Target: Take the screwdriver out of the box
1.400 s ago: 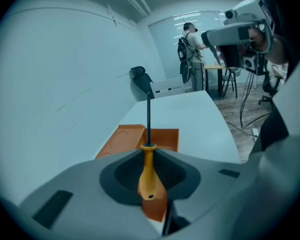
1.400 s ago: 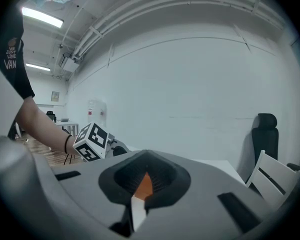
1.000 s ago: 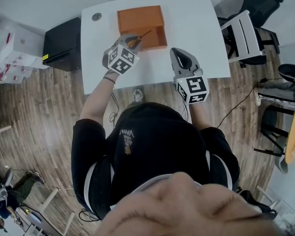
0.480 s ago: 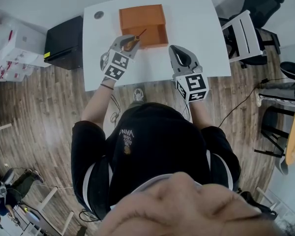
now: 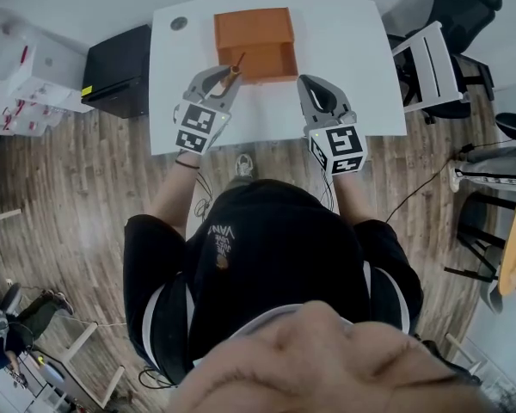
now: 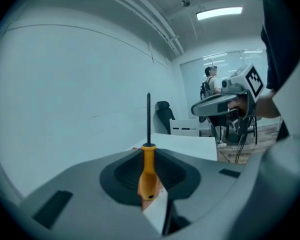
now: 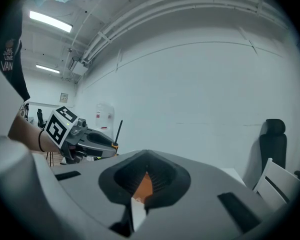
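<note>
Box [image 5: 253, 43] is sitting open on white table [image 5: 353, 58], toward its far side, inside showing plain orange. Screwdriver [image 6: 148, 171] is sitting outside it, just at near wall, w/ L gripper [image 5: 225, 77] pinching its orange handle, black shaft pointing up & toward box. R gripper [image 5: 310, 83] is hovering by box's near-right corner, jaws pressed together w/ nothing between them.

Only legible print: white "VAN" on the person's black T-shirt [image 7: 9, 59]; smaller lines above it too small to read
</note>
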### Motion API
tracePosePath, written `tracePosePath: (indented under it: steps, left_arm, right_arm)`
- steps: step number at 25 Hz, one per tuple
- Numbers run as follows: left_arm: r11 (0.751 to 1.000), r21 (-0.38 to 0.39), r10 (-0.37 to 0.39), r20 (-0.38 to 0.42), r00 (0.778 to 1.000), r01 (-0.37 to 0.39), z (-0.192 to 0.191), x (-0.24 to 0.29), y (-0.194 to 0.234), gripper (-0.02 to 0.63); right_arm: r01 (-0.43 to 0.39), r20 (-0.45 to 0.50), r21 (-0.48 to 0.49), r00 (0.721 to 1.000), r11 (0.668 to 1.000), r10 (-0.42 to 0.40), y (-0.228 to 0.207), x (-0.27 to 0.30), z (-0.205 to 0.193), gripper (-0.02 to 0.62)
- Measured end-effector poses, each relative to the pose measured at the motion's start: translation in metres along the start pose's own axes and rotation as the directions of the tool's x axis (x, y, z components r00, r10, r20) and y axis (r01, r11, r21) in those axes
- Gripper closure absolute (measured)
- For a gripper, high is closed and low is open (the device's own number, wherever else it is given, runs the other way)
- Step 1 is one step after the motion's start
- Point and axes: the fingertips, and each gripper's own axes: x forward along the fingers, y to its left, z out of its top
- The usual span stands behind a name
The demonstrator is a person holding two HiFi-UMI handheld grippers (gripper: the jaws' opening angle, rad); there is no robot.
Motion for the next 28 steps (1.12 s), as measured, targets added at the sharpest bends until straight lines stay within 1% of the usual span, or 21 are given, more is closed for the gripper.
tracePosePath:
  steps: [7, 14, 21, 24, 28]
  left_arm:
    - [0.997, -0.073, 0.04, 0.058, 0.997, -0.036, 0.01, -0.021, 0.005, 0.532]
    - [0.989, -0.141, 0.06, 0.079, 0.995, -0.048, 0.01, -0.03, 0.008, 0.532]
    - [0.982, -0.176, 0.087, 0.09, 0.992, -0.07, 0.011, -0.04, 0.016, 0.532]
    - [0.98, -0.186, 0.095, 0.098, 0.991, -0.075, 0.012, -0.044, 0.021, 0.531]
    - [0.973, -0.218, 0.103, 0.114, 0.988, -0.076, 0.012, -0.049, 0.023, 0.532]
  right_arm:
    - [-0.01, 0.005, -0.009, 1.0, 1.0, 0.01, 0.002, 0.002, 0.005, 0.584]
    - [-0.01, 0.011, -0.004, 1.0, 1.0, 0.01, -0.002, 0.007, 0.007, 0.584]
    - [-0.012, 0.048, 0.009, 0.999, 1.0, 0.011, -0.006, 0.012, 0.012, 0.584]
    - [-0.019, 0.038, -0.013, 0.999, 1.0, 0.019, -0.005, 0.016, 0.01, 0.584]
    - [-0.025, 0.025, -0.033, 0.999, 0.999, 0.026, -0.002, 0.018, 0.006, 0.584]
